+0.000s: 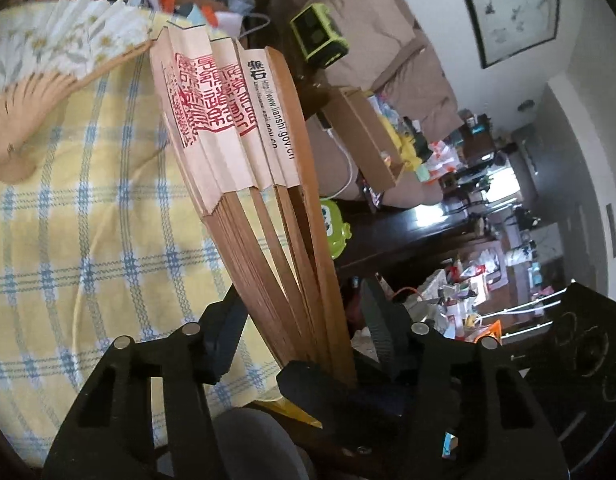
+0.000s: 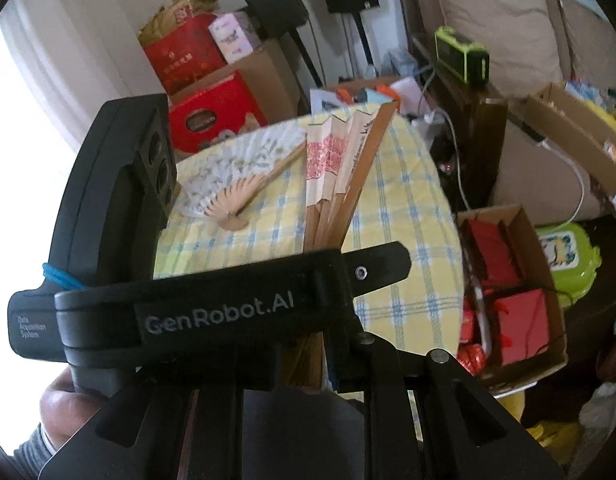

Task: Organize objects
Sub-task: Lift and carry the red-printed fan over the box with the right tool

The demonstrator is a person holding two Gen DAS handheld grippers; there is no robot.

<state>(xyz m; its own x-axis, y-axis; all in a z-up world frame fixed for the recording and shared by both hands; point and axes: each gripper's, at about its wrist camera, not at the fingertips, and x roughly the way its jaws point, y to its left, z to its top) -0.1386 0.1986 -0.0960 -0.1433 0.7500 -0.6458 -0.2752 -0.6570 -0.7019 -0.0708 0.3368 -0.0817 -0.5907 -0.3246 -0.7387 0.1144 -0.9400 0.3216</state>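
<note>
A brown bamboo folding fan (image 1: 244, 128) with red seal print is partly folded and held above the yellow checked tablecloth (image 1: 88, 240). My left gripper (image 1: 304, 332) has its fingers on either side of the fan's ribs; whether they press them is unclear. In the right wrist view the same fan (image 2: 340, 168) rises behind the left gripper's body (image 2: 212, 312). My right gripper (image 2: 304, 364) is around the fan's base, and its fingertips are hidden. A white floral fan (image 1: 64, 48) lies spread open on the cloth; it also shows in the right wrist view (image 2: 244, 172).
A round table (image 2: 408, 240) carries the cloth. Red gift boxes (image 2: 212, 112) stand behind it. An open cardboard box with red packets (image 2: 508, 292) sits at the right. A green radio (image 2: 462, 56) is on a sofa arm. A green toy (image 1: 336, 232) lies beyond the table edge.
</note>
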